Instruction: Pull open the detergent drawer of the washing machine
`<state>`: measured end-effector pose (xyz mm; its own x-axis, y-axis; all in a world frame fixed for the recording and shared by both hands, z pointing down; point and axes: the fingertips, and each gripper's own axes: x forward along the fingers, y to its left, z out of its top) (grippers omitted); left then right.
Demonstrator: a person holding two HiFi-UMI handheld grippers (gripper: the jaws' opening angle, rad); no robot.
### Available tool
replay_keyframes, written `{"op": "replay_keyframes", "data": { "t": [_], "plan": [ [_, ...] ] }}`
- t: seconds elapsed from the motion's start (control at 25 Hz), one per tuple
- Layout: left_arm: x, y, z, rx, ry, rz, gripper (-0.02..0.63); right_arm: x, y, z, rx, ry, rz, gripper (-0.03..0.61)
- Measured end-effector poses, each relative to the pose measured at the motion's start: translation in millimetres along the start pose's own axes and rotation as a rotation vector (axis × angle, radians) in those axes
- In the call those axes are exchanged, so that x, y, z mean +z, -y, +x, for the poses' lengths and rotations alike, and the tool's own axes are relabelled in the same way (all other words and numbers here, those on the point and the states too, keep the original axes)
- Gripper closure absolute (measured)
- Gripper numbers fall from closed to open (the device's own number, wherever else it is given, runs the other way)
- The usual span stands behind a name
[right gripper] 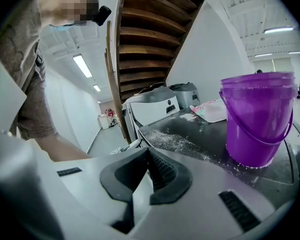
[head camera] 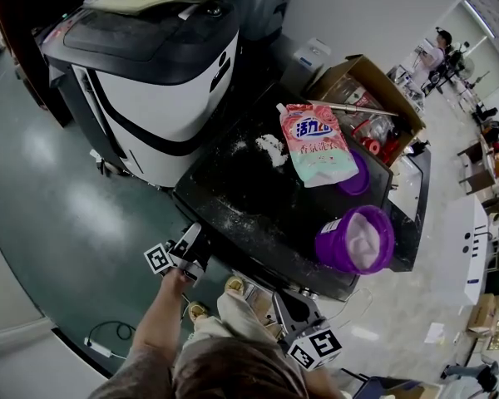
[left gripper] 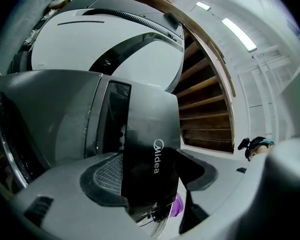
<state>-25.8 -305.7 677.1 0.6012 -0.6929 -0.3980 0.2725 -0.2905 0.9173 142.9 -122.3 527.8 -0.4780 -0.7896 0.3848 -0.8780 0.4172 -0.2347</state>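
The dark washing machine (head camera: 258,198) stands ahead of me, its top dusted with white powder. My left gripper (head camera: 191,252) is at its front left corner. In the left gripper view that gripper (left gripper: 152,176) is shut on the glossy black detergent drawer front (left gripper: 150,149), which carries a white logo and sits between the pads. A dark recess (left gripper: 114,116) shows beside the panel. My right gripper (head camera: 293,306) hangs near the machine's front edge; its jaws (right gripper: 147,171) are shut on nothing, pointing across the machine top (right gripper: 190,136).
On the machine top lie a pink detergent bag (head camera: 316,144) and a purple bucket (head camera: 358,239), with another purple tub (head camera: 359,177) under the bag. A white and black machine (head camera: 150,73) stands to the left, an open cardboard box (head camera: 370,98) behind. A power strip (head camera: 100,347) lies on the floor.
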Motion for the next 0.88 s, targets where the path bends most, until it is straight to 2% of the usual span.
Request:
{"op": "replay_keyframes", "data": {
  "t": [0.24,0.88],
  "plan": [
    [-4,2,1,-0.016,0.000,0.004,0.299,-2,-3,-6,-0.012,-0.003,-0.007,0.575],
    [-6,21,-46,-0.013,0.011,-0.005,0.301,-6,-31,-1,0.023,-0.006,-0.019,0.575]
  ]
}}
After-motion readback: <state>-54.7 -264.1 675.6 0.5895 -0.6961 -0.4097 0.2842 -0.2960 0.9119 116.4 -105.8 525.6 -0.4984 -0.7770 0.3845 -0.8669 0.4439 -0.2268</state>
